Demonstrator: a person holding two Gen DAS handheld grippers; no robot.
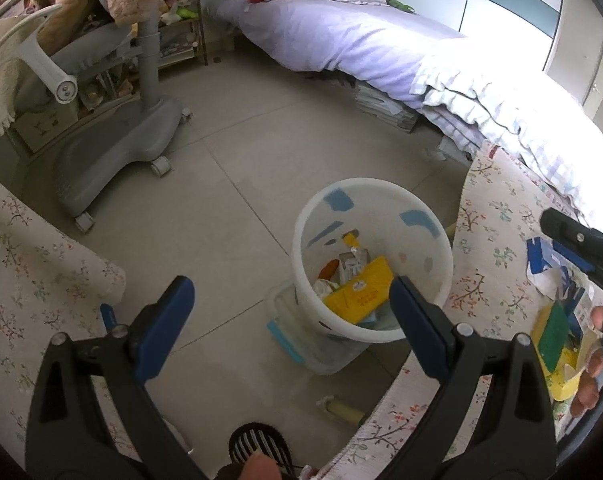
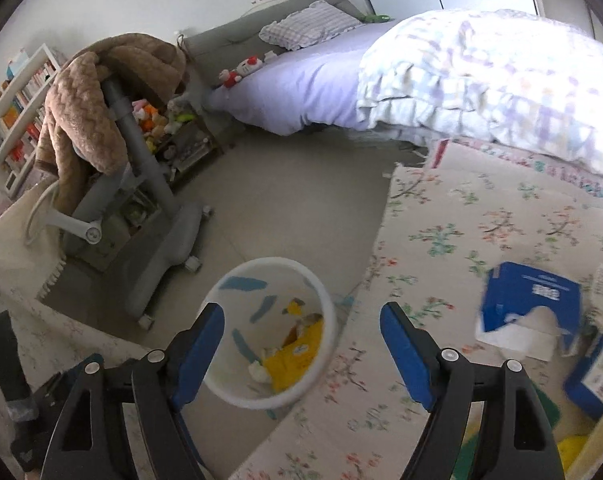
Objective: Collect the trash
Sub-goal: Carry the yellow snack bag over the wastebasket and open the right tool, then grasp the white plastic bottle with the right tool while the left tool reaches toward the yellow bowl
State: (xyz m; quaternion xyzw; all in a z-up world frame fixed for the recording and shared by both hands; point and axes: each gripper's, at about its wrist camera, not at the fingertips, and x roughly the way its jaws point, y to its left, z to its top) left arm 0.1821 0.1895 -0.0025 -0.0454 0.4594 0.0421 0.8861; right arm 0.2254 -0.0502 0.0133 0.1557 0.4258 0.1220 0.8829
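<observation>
A white waste bin (image 1: 429,280) stands on the tiled floor and holds a yellow packet (image 1: 359,294) among other scraps. My left gripper (image 1: 291,314) hangs open over the floor just left of the bin, nothing between its blue pads. The same bin (image 2: 325,312) shows in the right wrist view, where my right gripper (image 2: 303,346) is open and empty above its rim. A torn blue carton (image 2: 529,300) lies on the floral cloth (image 2: 461,232) to the right. More blue, green and yellow packaging (image 1: 557,320) lies at the cloth's right edge, beside a person's fingers (image 1: 593,376).
A grey wheeled chair base (image 1: 121,152) stands to the left with a brown blanket (image 2: 85,112) draped over it. A bed with lilac sheets (image 1: 341,36) runs along the back. A clear plastic box (image 1: 297,336) sits beside the bin, and a slippered foot (image 1: 257,446) is below.
</observation>
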